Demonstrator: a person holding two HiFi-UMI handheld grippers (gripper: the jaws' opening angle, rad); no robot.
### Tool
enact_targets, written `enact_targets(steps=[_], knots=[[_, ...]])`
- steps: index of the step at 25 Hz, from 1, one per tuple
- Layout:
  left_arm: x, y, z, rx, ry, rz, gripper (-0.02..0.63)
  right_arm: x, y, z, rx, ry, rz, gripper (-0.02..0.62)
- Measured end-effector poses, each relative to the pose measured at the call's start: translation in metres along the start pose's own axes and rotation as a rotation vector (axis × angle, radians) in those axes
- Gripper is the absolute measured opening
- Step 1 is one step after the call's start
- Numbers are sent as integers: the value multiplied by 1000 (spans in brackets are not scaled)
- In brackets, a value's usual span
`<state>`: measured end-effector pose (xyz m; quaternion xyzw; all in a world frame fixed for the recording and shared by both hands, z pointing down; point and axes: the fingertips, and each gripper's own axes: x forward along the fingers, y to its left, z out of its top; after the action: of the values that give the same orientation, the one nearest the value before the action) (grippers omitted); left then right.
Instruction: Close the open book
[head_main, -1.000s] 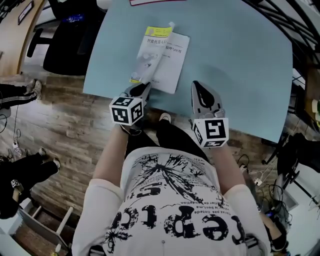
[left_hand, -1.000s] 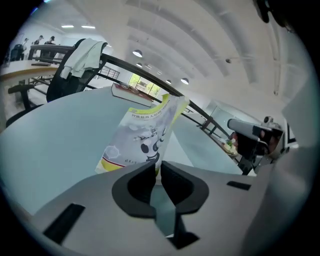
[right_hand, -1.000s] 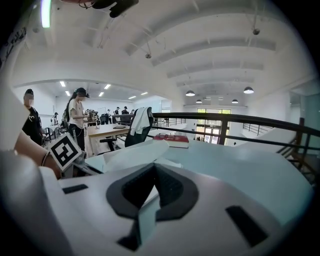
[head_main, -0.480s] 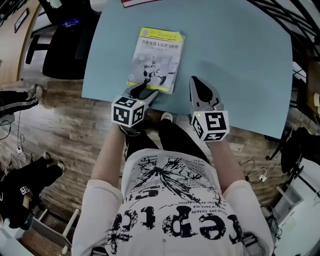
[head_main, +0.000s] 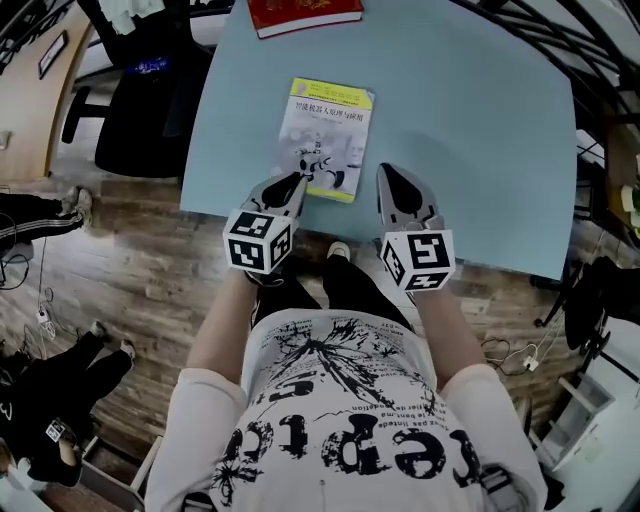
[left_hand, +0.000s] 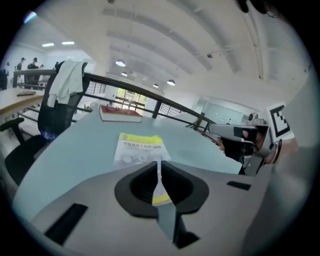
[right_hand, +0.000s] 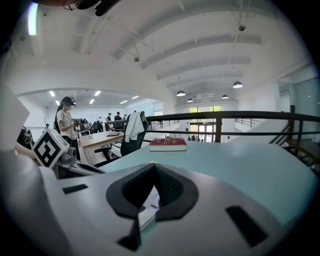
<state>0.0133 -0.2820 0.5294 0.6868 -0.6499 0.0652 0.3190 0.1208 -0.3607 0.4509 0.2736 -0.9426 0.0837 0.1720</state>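
Note:
The book (head_main: 325, 135) lies closed and flat on the light blue table (head_main: 470, 130), its white and yellow cover up. It also shows ahead in the left gripper view, book (left_hand: 140, 147). My left gripper (head_main: 298, 182) hovers over the book's near left corner. Its jaws are closing, only a thin slit is left between them, and nothing is in it (left_hand: 159, 167). My right gripper (head_main: 393, 172) hangs just right of the book's near edge. Its jaws are together and empty (right_hand: 152, 167). A bit of the book (right_hand: 147, 205) shows below them.
A red book (head_main: 303, 13) lies at the table's far edge, also seen in both gripper views (left_hand: 120, 114) (right_hand: 168, 144). A black office chair (head_main: 140, 110) stands left of the table. The near table edge runs right under both grippers.
The open book's pages have swung shut, so the cover now faces up. My left gripper has lifted off the book's near left edge. The right gripper has hardly moved.

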Motion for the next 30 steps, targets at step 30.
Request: enact_targets(steps=[30], knots=[[-149,-3,195,388,-481,-73,18,-28,60,109,-82,-276,-153,6]])
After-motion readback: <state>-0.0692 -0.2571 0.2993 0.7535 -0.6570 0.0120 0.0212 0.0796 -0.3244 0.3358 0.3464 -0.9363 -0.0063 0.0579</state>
